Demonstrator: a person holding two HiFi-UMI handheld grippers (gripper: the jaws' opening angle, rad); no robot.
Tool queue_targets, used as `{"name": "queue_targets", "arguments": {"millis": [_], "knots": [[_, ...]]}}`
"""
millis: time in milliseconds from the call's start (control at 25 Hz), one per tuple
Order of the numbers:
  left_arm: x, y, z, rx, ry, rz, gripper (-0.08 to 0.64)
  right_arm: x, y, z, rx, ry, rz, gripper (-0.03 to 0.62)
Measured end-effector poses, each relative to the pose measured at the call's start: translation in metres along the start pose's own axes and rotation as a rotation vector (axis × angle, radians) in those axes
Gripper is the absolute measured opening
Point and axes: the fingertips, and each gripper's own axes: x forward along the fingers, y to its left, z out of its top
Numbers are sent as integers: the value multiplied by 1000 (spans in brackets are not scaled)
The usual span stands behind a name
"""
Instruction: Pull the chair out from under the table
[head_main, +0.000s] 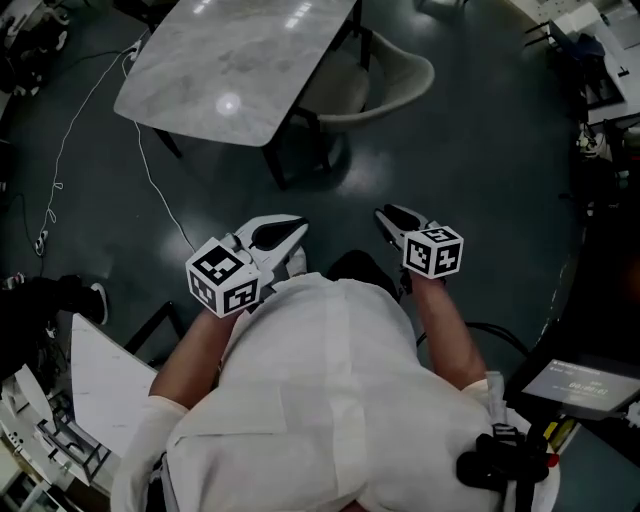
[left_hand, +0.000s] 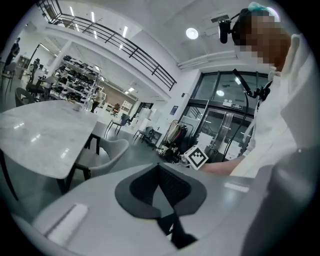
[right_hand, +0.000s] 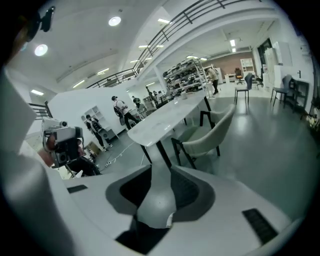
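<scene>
Chair (head_main: 400, 85) tucked under the right edge of the bench (head_main: 220, 60), well apart from both grippers. Left gripper (head_main: 300, 230) jaws pressed together, right gripper (head_main: 387, 216) jaws spread; both empty. Likely risk: chair legs snagging the bench leg (head_main: 278, 165) when dragged. A white cable (head_main: 152, 178) trails over the floor (head_main: 480, 170) nearby.

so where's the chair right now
In the head view the chair sits at top centre, tucked partly under the right side of the marble table.

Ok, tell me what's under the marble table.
A pale chair sits partly tucked under the table, beside its black legs. The tabletop covers the chair's front and whatever else lies beneath.
</scene>
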Motion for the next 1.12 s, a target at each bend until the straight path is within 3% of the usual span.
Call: {"name": "queue_targets", "arguments": {"millis": [160, 280, 440, 760, 960, 1120], "knots": [[-8, -2, 16, -1, -40, 5, 8, 4, -30, 8, 77, -16, -56, 100], [8, 27, 28, 5, -40, 40, 6, 24, -90, 29, 186, -39, -105, 105], [38, 75, 55, -29, -55, 93, 6, 52, -179, 77, 299, -66, -160, 126], [104, 110, 104, -46, -52, 169, 8, 106, -308, 171, 394, -114, -183, 184], [133, 127, 126, -58, -31, 226, 7, 157, -368, 185, 553, -98, -194, 210], [147, 140, 135, -77, -37, 285, 7, 187, -403, 182, 607, -56, -231, 222]]}}
